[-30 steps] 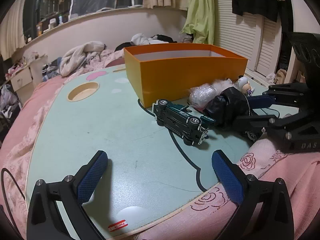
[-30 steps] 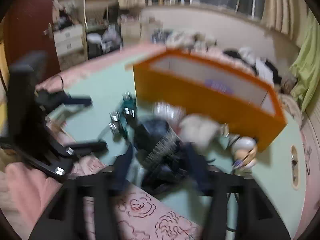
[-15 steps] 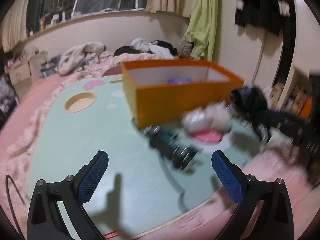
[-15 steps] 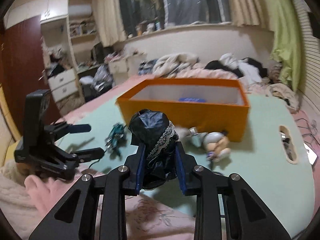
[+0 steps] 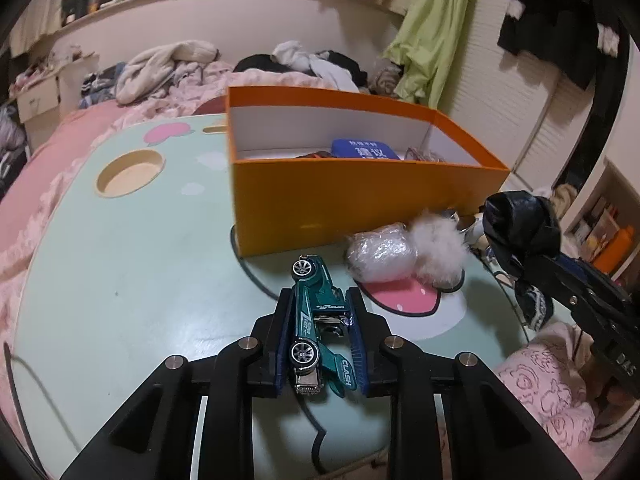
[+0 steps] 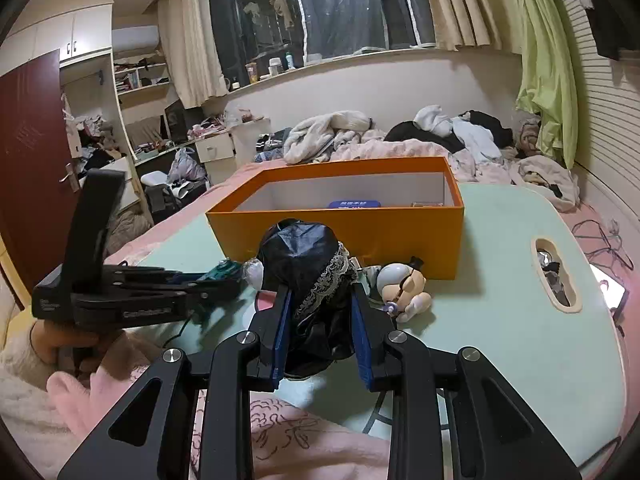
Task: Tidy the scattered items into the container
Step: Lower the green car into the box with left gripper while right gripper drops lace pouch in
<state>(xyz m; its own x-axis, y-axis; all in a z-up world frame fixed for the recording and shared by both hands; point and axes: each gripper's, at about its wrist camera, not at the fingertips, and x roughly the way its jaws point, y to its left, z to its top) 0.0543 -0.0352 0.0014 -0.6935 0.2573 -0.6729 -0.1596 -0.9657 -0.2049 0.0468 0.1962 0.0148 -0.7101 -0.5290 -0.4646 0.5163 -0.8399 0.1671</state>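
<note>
My left gripper [image 5: 320,304] is shut on a green toy car [image 5: 318,320], held on its side just above the mint table [image 5: 120,280]. My right gripper [image 6: 320,300] is shut on a black lace-trimmed cloth bundle [image 6: 308,264], raised in front of the orange box [image 6: 340,224]. The box [image 5: 360,192] holds a blue packet [image 5: 362,148] and other small items. In the left wrist view the right gripper with the bundle [image 5: 520,232] is at the right.
A clear plastic wad [image 5: 380,256] and a white fluffy ball [image 5: 438,252] lie by the box front. A small doll figure [image 6: 404,284] lies beside the box. The table has a round cutout [image 5: 130,172] and a slot [image 6: 554,276]. Bedding and clothes surround it.
My left gripper has moved forward and closed on the green car. My right gripper has lifted the black bundle off the table and holds it up before the box.
</note>
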